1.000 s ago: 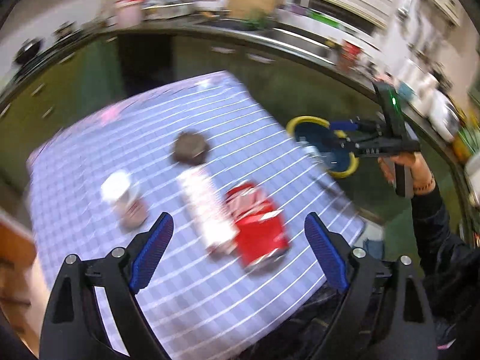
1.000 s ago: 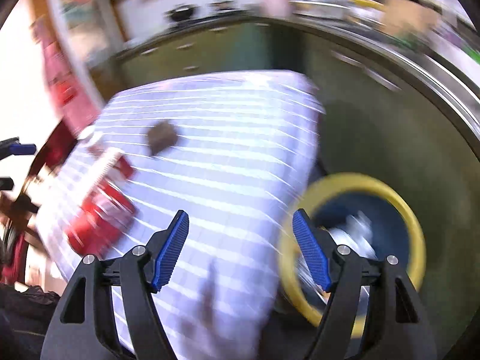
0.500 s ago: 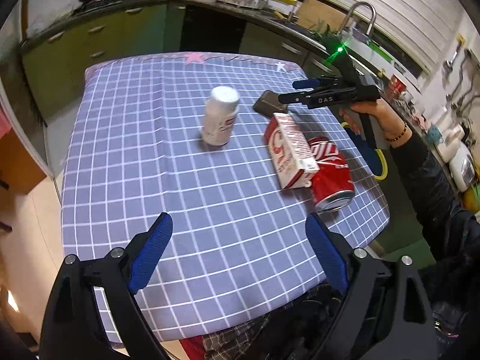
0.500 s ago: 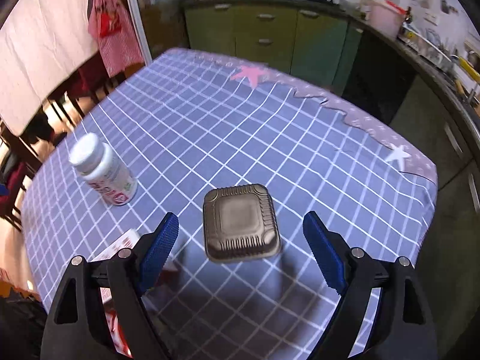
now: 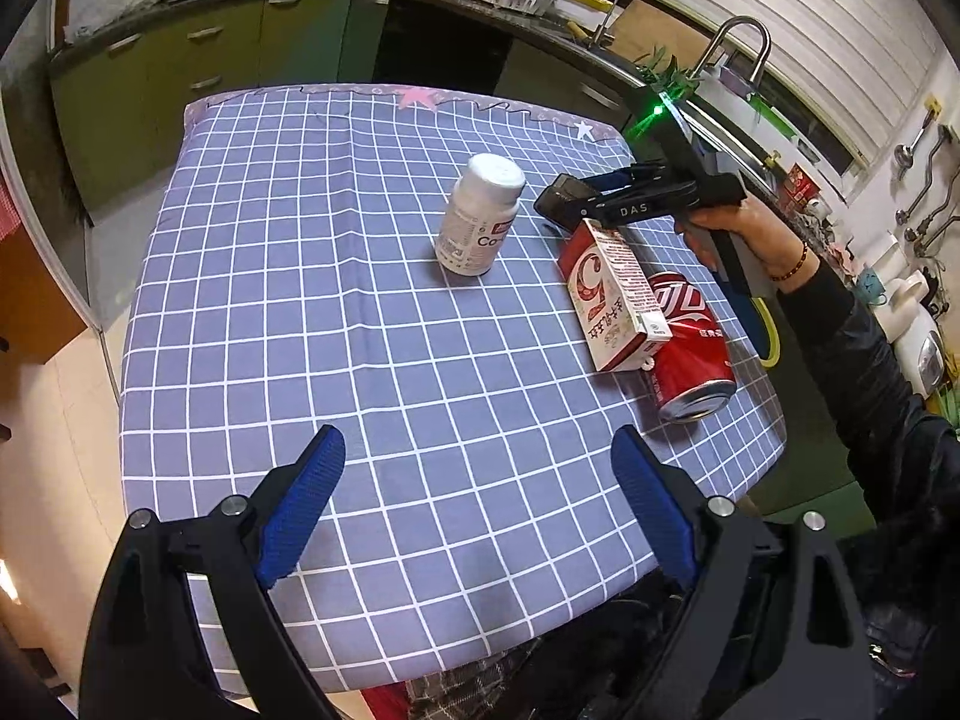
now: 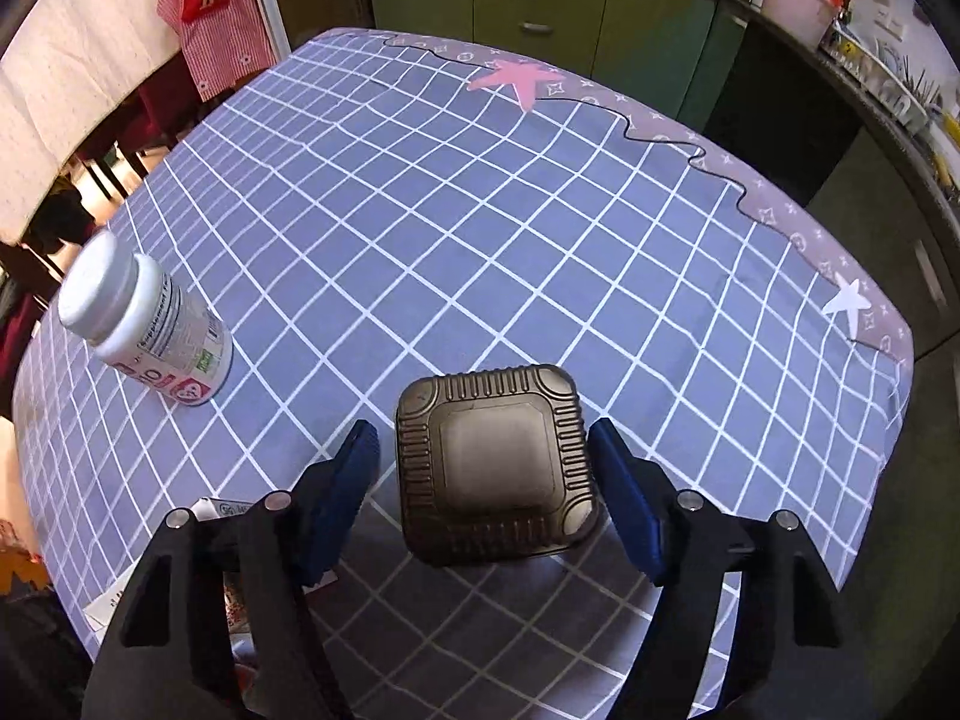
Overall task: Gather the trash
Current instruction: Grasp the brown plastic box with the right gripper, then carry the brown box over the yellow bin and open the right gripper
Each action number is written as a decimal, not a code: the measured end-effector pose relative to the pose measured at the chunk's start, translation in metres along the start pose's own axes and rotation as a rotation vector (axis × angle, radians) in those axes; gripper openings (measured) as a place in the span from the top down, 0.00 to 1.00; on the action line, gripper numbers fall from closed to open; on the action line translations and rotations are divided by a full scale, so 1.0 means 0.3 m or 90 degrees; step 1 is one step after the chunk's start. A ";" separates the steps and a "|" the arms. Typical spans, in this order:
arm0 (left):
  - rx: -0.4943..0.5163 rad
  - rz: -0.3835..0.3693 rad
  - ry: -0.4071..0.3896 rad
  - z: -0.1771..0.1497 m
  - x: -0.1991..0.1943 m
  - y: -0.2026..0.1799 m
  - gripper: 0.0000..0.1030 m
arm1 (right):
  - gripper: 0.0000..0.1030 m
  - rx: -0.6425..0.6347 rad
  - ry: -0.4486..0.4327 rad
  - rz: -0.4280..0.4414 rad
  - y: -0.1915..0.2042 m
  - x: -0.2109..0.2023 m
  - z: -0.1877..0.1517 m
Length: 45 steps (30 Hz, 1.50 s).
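Observation:
A dark square plastic container point(image 6: 495, 465) lies upside down on the blue checked tablecloth point(image 6: 480, 210). My right gripper point(image 6: 483, 480) is open with one finger on each side of it, not touching. In the left wrist view the container point(image 5: 555, 204) sits at the right gripper's tips. A white pill bottle point(image 5: 480, 216) stands upright; it also shows in the right wrist view point(image 6: 144, 330). A red and white carton point(image 5: 615, 294) lies beside a red soda can point(image 5: 690, 348) on its side. My left gripper point(image 5: 474, 504) is open and empty over the table's near edge.
A blue bin with a yellow rim point(image 5: 759, 324) stands on the floor past the table's right edge. Green kitchen cabinets point(image 5: 198, 66) and a sink counter point(image 5: 690, 78) run behind. Chairs and hanging cloth point(image 6: 198, 12) are on the far left side.
My right gripper swung from the bin over to the table and lowered around the dark container. My left gripper pulled back towards the table's near edge.

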<state>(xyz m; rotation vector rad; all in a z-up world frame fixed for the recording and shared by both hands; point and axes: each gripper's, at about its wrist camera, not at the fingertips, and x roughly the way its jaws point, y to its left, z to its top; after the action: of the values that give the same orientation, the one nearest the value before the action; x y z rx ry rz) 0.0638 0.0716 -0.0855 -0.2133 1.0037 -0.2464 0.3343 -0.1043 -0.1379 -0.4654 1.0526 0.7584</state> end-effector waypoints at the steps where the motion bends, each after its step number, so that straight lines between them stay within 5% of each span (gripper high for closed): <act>1: -0.002 0.000 0.002 -0.002 0.003 0.003 0.17 | 0.31 0.002 0.001 0.004 -0.004 0.003 -0.001; 4: -0.007 -0.001 0.005 -0.004 0.009 0.007 0.17 | 0.42 0.011 0.002 0.019 -0.009 0.010 0.005; 10: -0.003 -0.002 0.005 -0.008 0.009 -0.008 0.17 | 0.43 0.037 -0.007 0.023 -0.032 -0.009 0.008; 19: 0.009 0.001 0.013 -0.004 0.014 -0.031 0.16 | 0.43 0.104 -0.086 0.023 -0.115 -0.214 -0.051; 25: 0.030 -0.007 0.019 0.006 0.033 -0.071 0.15 | 0.42 0.175 -0.134 -0.030 -0.227 -0.424 -0.262; 30: 0.047 -0.017 0.027 0.015 0.059 -0.107 0.15 | 0.42 0.270 -0.122 -0.108 -0.376 -0.520 -0.517; 39: 0.078 -0.017 0.042 0.032 0.093 -0.177 0.15 | 0.42 0.446 -0.058 -0.164 -0.620 -0.467 -0.921; 45: 0.102 -0.007 0.050 0.036 0.096 -0.222 0.15 | 0.30 0.488 -0.035 -0.228 -0.697 -0.422 -1.011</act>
<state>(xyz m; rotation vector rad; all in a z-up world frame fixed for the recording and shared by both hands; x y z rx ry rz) 0.0808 0.0001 -0.0836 -0.0644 1.0560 -0.3459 0.2731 -0.4885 -0.1579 0.0334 1.0821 0.0205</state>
